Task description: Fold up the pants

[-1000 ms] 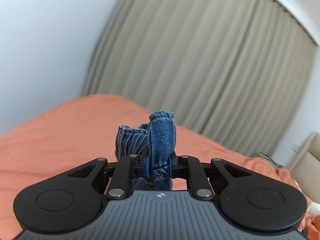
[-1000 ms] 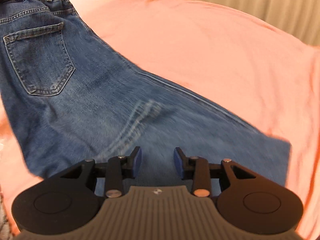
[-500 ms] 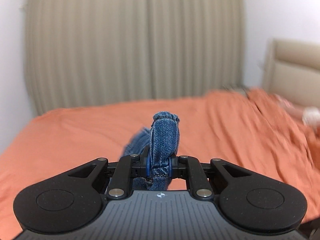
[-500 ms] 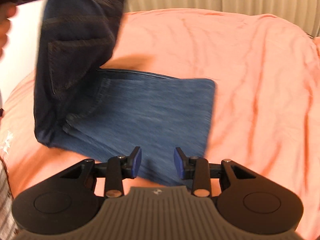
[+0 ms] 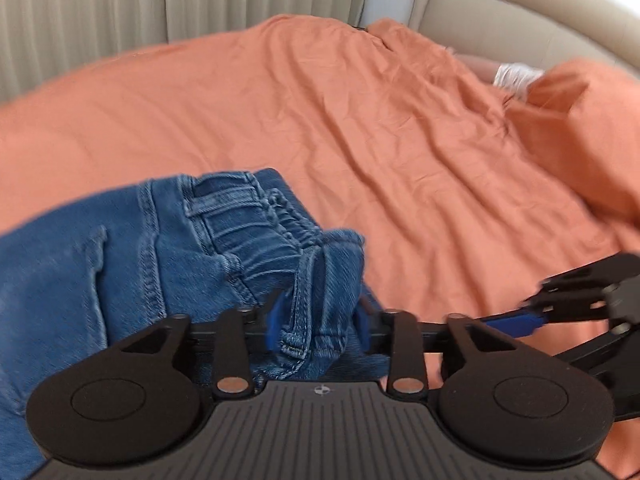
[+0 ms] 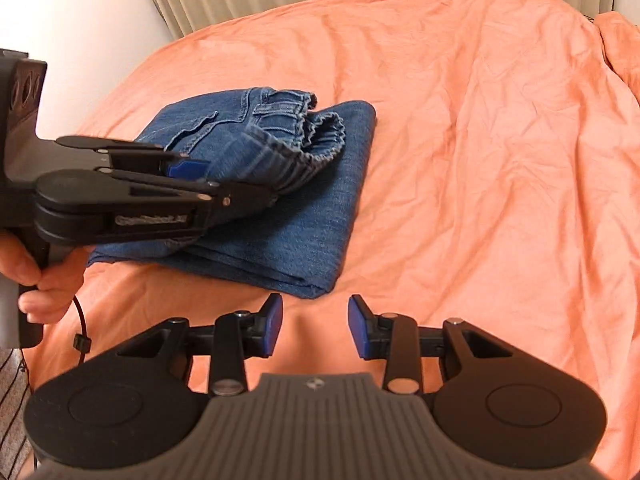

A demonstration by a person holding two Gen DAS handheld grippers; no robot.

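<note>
The blue jeans (image 6: pixel 316 208) lie folded on the orange bedcover (image 6: pixel 480 160), waistband (image 6: pixel 304 128) on top of the leg layer. My left gripper (image 5: pixel 318 322) points down at the waistband end (image 5: pixel 324 280). Its jaws are opening, and the denim bunch stands loosely between the blue pads (image 5: pixel 274 320). In the right wrist view the left gripper (image 6: pixel 244 188) reaches in from the left, held by a hand (image 6: pixel 44 276). My right gripper (image 6: pixel 314 326) is open with nothing in it, just in front of the fold's near corner. Its tip (image 5: pixel 532 320) shows at the right of the left wrist view.
Beige curtains (image 5: pixel 160 4) hang behind the bed. A padded headboard (image 5: pixel 520 12) and an orange pillow (image 5: pixel 580 112) are at the far right. Wrinkled bedcover stretches right of the jeans. A striped fabric (image 6: pixel 10 396) shows at the bed's near-left edge.
My left gripper swung down and carried the waistband over onto the legs, and its jaws have widened around the denim. The right gripper drew back off the jeans, still open.
</note>
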